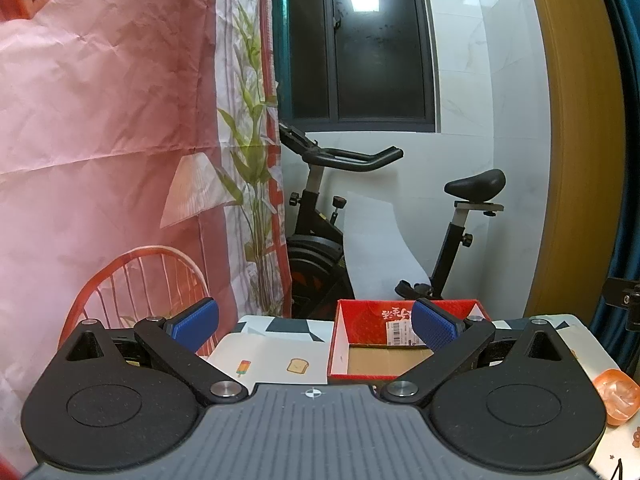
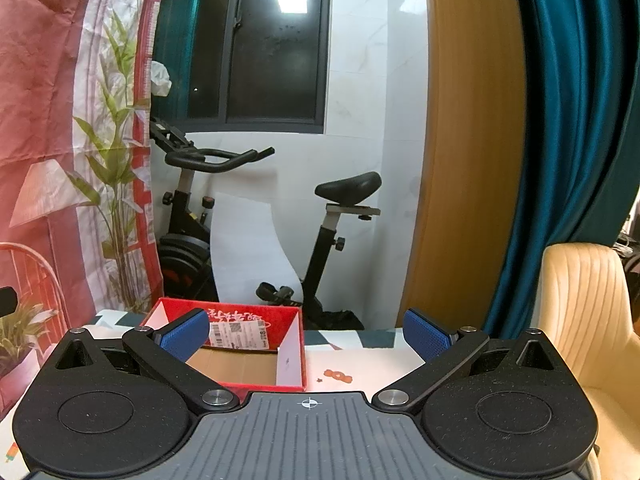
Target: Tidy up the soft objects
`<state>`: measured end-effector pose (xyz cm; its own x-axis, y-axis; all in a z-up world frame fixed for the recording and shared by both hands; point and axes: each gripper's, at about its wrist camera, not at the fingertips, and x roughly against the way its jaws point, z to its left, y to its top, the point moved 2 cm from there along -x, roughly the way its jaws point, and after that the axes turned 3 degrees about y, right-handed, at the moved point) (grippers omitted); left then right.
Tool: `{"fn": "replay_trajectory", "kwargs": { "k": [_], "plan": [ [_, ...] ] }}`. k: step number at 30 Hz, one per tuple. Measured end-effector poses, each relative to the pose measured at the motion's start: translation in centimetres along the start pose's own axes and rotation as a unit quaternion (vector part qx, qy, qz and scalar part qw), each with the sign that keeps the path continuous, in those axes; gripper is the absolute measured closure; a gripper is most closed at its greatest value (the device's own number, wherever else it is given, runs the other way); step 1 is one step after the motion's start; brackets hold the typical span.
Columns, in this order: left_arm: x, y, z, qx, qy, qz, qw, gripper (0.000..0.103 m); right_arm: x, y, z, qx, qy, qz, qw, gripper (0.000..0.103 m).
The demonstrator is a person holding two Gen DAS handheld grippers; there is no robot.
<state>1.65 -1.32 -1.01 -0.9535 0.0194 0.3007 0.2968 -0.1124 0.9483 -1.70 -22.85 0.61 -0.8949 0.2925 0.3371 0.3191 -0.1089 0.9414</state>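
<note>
Left gripper (image 1: 316,326) and right gripper (image 2: 306,334) spread wide, empty, above open red cardboard box (image 2: 288,320); risked clipping its wall.

Table with a cartoon-print cloth (image 1: 272,364)

An open red cardboard box (image 2: 290,354) sits on it; a little orange translucent thing (image 1: 616,397) lies well off to the side.

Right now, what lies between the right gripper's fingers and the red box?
Nothing: in the right wrist view the right gripper is open and the red box shows beyond its fingers, with only printed tablecloth beside it.
</note>
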Motion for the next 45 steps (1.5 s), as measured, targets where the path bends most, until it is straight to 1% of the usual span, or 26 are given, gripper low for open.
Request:
{"fn": "replay_trajectory", "kwargs": {
  "k": [45],
  "plan": [
    [-0.41,-0.46,-0.15,-0.007,-0.016,0.003,0.9998,0.0,-0.1,0.18,-0.66,-0.001,0.005,0.002,1.0,0.0]
  ]
}}
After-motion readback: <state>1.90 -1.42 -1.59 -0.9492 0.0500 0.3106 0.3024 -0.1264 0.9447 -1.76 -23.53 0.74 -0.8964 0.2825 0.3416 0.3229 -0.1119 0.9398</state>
